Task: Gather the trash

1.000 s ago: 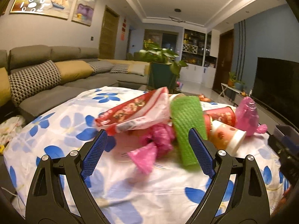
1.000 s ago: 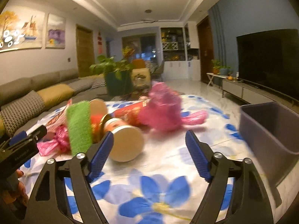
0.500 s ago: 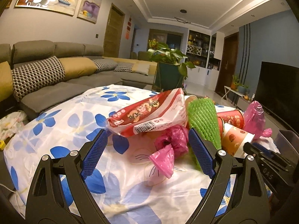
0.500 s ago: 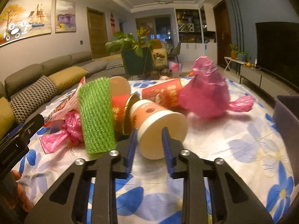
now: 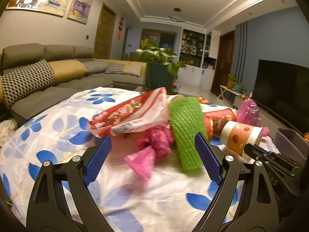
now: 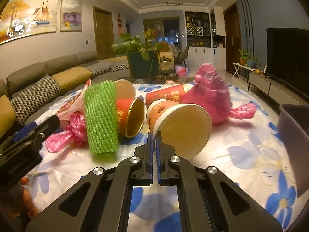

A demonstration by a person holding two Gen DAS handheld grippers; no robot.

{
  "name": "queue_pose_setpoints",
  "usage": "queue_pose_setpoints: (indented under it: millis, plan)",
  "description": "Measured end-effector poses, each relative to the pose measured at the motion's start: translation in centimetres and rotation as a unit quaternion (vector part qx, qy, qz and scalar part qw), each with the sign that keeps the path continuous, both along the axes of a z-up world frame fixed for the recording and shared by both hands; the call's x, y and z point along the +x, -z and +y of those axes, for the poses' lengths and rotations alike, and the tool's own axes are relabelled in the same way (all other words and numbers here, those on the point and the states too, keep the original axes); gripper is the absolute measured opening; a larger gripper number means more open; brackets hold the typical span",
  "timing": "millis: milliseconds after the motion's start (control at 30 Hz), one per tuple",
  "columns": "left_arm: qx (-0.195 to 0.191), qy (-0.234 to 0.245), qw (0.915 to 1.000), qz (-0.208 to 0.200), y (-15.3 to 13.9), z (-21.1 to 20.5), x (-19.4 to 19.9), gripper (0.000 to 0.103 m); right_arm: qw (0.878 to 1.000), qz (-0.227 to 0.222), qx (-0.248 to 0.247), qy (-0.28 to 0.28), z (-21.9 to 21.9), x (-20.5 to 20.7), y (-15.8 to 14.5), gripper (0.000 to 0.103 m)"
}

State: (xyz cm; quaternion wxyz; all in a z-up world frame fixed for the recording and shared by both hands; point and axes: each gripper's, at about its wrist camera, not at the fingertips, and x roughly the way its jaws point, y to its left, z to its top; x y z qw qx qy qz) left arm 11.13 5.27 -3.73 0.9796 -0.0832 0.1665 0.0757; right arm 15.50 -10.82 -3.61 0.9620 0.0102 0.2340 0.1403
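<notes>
Right wrist view: the right gripper [image 6: 154, 135] is clamped tight on the near rim of the orange paper cup [image 6: 179, 123], which lies on its side with its open mouth toward the camera. At nine o'clock from that cup lies a red-and-gold cup [image 6: 131, 118], also tipped over, and just beyond it the green mesh sleeve [image 6: 101, 116] leans across the pile. At one o'clock sits a knotted pink plastic bag [image 6: 210, 96], touching a red tube [image 6: 166, 95] behind the cup. A dark grey bin [image 6: 295, 135] stands at the table's edge at three o'clock. Everything rests on a white tablecloth with blue flowers [image 6: 241, 154].

From the left wrist view, the left gripper [image 5: 152, 154] hangs with its jaws spread wide and nothing between the pads. A crumpled pink bag [image 5: 152, 148] lies at twelve o'clock, just ahead of it, under a red-and-white snack wrapper [image 5: 131, 116]. The orange cup shows at two o'clock, the other gripper's tips at its rim.
</notes>
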Motion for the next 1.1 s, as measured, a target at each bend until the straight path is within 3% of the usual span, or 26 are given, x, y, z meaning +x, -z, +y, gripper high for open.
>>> queue_pose_setpoints:
  millis: [200,333,500,633,700,833,967,1100]
  plan:
    - [0.007,0.024,0.9996,-0.012,-0.5,-2.3,0.1,0.087,1.0,-0.016,0.01,0.023,-2.4,-1.3,-0.8,0.004]
    - [0.004,0.054,0.9985,0.003,-0.2,-3.8,1.8,0.086,0.999,-0.019,0.017,0.037,-3.8,-1.7,-1.0,0.004]
    - [-0.012,0.074,0.9948,0.069,0.9,-4.5,5.5,0.069,0.999,-0.03,0.009,0.035,-4.2,-2.5,-1.2,0.004]
    - [-0.027,0.076,0.9915,0.102,1.5,-4.4,7.1,0.06,0.999,-0.039,0.002,0.031,-4.5,-3.0,-1.4,0.004]
    - [-0.035,0.079,0.9895,0.116,1.8,-4.3,7.6,0.051,0.999,-0.038,0.004,0.028,-4.7,-3.1,-1.4,0.004]
    - [-0.05,0.083,0.9873,0.126,2.3,-3.9,8.1,0.039,0.999,-0.038,0.006,0.029,-4.9,-3.1,-1.5,0.004]
    - [-0.061,0.087,0.9857,0.13,2.6,-3.5,8.4,0.02,0.999,-0.04,0.006,0.03,-5.2,-3.4,-1.6,0.004]
    - [-0.066,0.09,0.9861,0.123,2.4,-3.5,7.6,0.014,0.999,-0.039,0.007,0.033,-5.4,-3.6,-1.7,0.004]
